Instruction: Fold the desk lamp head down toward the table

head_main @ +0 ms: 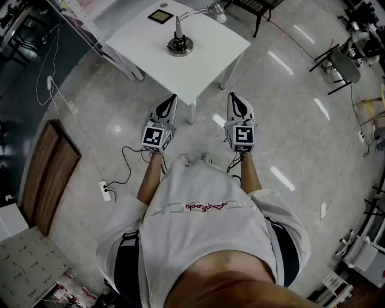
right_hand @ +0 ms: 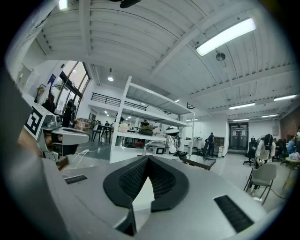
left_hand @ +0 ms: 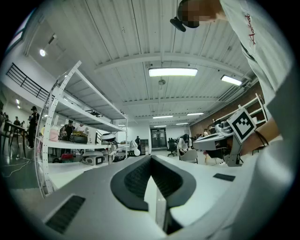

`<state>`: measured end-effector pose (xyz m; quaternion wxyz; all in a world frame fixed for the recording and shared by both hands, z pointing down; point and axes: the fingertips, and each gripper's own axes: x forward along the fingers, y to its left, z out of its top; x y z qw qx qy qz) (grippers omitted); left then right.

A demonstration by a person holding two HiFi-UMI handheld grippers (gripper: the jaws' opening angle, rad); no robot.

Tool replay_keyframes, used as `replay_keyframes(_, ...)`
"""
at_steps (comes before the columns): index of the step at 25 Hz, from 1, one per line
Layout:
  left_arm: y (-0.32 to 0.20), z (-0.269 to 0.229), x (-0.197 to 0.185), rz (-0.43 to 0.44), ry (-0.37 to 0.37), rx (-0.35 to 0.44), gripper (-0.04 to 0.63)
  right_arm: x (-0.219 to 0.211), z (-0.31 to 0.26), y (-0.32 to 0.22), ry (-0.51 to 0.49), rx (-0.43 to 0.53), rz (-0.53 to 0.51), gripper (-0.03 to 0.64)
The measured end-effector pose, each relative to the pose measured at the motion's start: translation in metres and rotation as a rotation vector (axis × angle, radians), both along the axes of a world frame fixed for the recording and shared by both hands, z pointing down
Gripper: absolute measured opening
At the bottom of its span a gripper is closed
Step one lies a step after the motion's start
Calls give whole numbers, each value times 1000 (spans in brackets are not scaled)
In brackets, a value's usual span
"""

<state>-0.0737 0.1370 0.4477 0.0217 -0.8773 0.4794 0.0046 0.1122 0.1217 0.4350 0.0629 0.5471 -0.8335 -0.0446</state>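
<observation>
The desk lamp [head_main: 180,42] stands on the white table [head_main: 207,69] with a round dark base, an upright stem and a curved neck; its pale head [head_main: 216,11] reaches toward the table's far right corner. Both grippers hover level over the floor, short of the table's near corner and apart from the lamp. My left gripper [head_main: 172,98] and my right gripper [head_main: 234,96] are shut and hold nothing. In the left gripper view the lamp [left_hand: 136,150] shows small beyond the shut gripper [left_hand: 151,159]. The right gripper view shows the lamp [right_hand: 171,146] far past its shut gripper [right_hand: 147,161].
A dark square item [head_main: 160,16] lies on the table's far side. A power strip [head_main: 106,190] with cables lies on the floor at left, beside a wooden panel [head_main: 51,174]. Chairs [head_main: 340,63] stand at right, and a shelving rack [head_main: 81,21] behind the table at left.
</observation>
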Motion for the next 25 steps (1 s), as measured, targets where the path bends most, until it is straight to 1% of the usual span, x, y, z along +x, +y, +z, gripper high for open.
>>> replay_keyframes(4,0,1,-2,-9,13,-4,25,2,2,2,0,-3,1,12)
replay_keyframes(9,1,2,3,-8,10,-8,25,6,5,2,-1,-5,-2,12)
replay_keyframes(18,-1,4,19,-15,-4,-12,25,17,6,-3,-25,-6,-24,11)
replay_keyframes(25,5,5,38,-40,-3,-17,25,27,3,-2,-25,9,-66,11)
